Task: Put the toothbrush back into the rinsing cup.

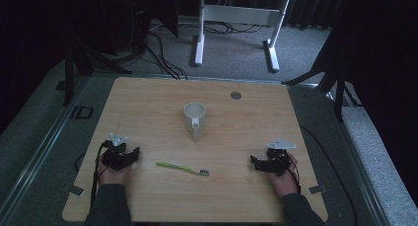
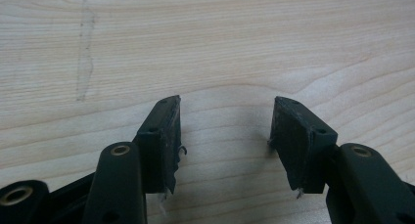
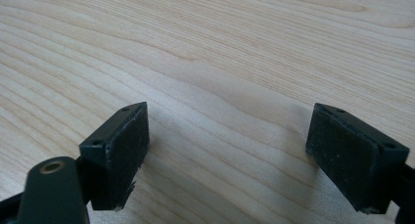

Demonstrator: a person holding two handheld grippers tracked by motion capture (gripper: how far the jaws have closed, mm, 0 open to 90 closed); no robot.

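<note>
A white mug [image 1: 194, 117] stands upright near the middle of the wooden table [image 1: 148, 102], its handle towards the front. A green toothbrush [image 1: 181, 168] lies flat in front of it, bristle end to the right. My left gripper [image 1: 134, 154] rests low at the front left, left of the toothbrush, held by a hand. Its jaws stand open over bare wood in the left gripper view [image 2: 226, 117]. My right gripper [image 1: 255, 162] rests at the front right, right of the toothbrush. In the right gripper view [image 3: 230, 131] its jaws are wide open with nothing between them.
A round grey grommet [image 1: 236, 95] sits in the tabletop at the back right. Behind the table a white desk frame [image 1: 235, 23] and cables stand on grey carpet. Black stands flank the table on both sides.
</note>
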